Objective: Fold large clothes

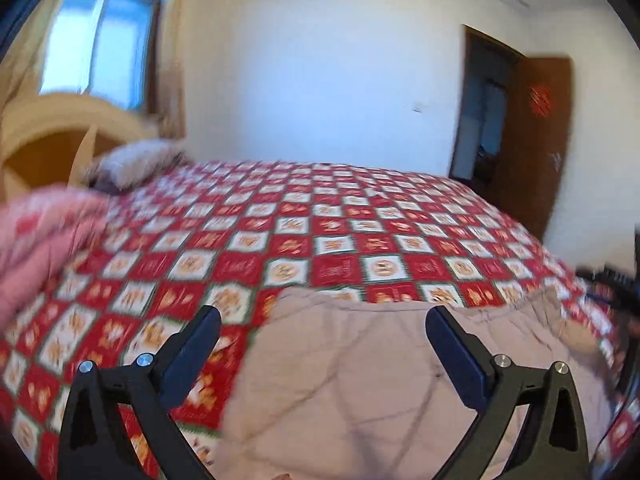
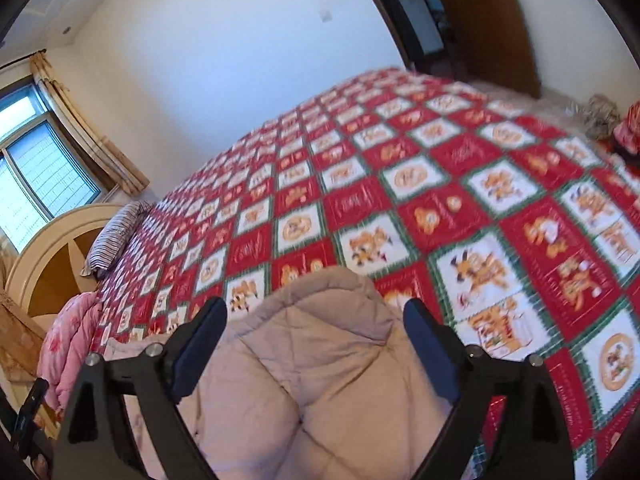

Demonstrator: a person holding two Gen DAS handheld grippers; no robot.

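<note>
Left wrist view: left tongs [image 1: 323, 322] and right tongs [image 2: 315, 316] gape, empty, over beige quilted coat [image 1: 360, 380] on bed [image 1: 280, 216]; folding apparently unfinished.

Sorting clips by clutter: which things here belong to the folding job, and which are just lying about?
Job: beige quilted garment; left gripper and right gripper, both open over it; checked bedspread as work surface.

Lying about: striped pillow; pink quilt; headboard.
</note>
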